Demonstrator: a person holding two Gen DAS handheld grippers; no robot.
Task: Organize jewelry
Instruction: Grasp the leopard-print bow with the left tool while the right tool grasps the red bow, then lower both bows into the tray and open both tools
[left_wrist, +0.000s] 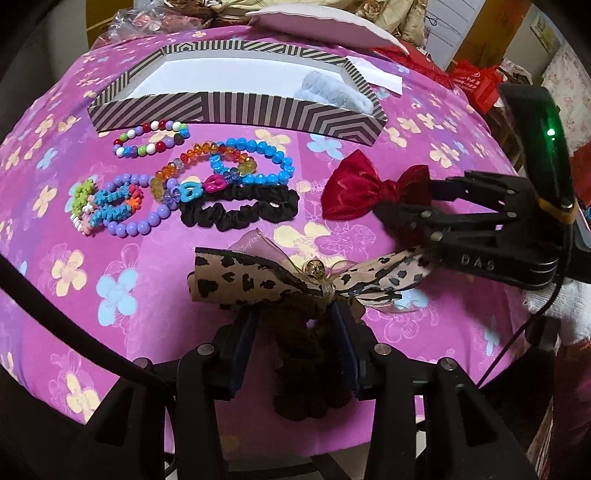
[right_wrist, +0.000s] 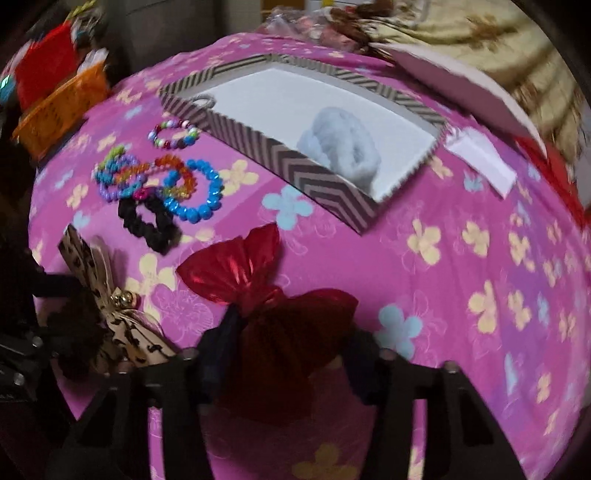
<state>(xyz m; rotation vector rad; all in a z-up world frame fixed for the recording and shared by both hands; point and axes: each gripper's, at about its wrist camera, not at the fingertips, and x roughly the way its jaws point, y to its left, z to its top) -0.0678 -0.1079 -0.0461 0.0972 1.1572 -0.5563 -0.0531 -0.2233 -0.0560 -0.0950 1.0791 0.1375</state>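
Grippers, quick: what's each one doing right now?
Left gripper: closed on the leopard-print bow scrunchie.
Right gripper: closed on the red bow.

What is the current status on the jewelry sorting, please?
Left gripper shut on leopard bow scrunchie. Right gripper shut on red bow. Striped box holds only grey scrunchie. Path clear.

Home: floral tablecloth, household clutter
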